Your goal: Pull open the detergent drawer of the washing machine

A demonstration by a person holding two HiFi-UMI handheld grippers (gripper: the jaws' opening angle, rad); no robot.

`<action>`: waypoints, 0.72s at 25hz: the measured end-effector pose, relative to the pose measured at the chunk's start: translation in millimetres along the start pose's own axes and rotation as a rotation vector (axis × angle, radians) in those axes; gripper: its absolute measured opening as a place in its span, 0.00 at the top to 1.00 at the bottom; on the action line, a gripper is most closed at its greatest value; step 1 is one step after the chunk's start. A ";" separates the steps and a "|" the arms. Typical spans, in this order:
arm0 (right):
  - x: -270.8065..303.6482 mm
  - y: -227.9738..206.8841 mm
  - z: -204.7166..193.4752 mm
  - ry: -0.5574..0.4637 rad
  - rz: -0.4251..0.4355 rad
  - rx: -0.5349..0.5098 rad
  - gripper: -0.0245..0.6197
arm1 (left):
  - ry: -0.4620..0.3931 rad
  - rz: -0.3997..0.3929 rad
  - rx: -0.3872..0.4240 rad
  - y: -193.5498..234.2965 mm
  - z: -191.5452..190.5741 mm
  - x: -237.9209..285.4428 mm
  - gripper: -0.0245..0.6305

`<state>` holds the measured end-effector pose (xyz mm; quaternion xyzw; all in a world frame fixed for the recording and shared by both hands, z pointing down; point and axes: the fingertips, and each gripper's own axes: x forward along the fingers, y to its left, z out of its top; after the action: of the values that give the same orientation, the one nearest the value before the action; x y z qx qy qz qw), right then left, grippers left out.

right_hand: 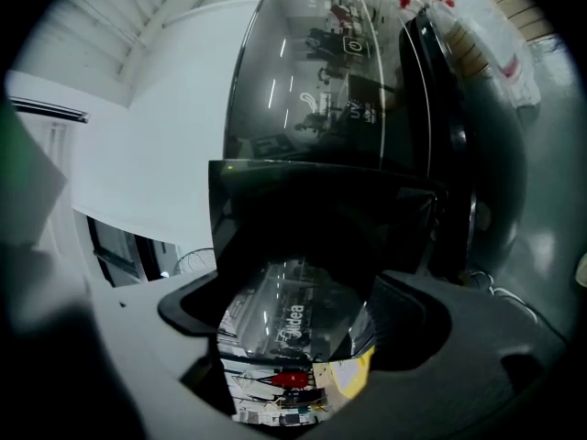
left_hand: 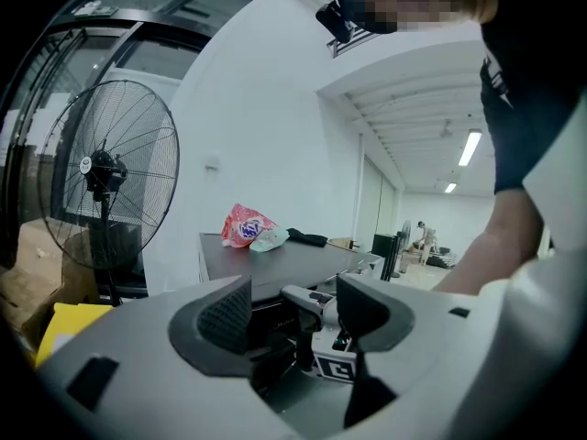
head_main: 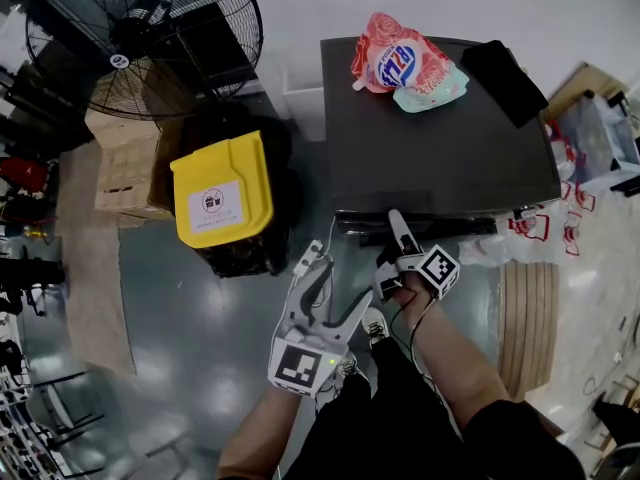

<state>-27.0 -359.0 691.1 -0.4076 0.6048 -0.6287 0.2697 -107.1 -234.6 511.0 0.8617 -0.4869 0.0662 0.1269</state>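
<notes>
One detergent drawer (right_hand: 292, 317), front crosswise, sits clamped in the right tool (head_main: 394, 230).

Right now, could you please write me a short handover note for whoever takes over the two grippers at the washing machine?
Left gripper: open and empty, held in the air short of the dark grey washing machine.
Right gripper: jaws closed on the glossy dark detergent drawer front at the machine's top front edge.
Done: the drawer front is gripped. I cannot tell how far out it stands.
Left: probably pull the drawer straight out toward you, then release.
Also: a pink detergent pouch lies on the machine's top, away from the grippers.
</notes>
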 end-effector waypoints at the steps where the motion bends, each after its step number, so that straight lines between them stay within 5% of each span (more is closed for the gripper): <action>1: -2.1 -0.2 -1.5 0.002 0.001 0.000 0.23 | 0.000 0.001 0.000 -1.2 0.6 -1.5 0.56; 18: -76.8 -14.0 -38.1 0.008 0.012 0.012 0.23 | -0.011 -0.037 0.013 -37.6 -6.3 -40.7 0.56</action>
<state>-16.8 -272.7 693.0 -0.3999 0.6047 -0.6322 0.2735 -95.9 -180.8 501.5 0.8717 -0.4710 0.0623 0.1199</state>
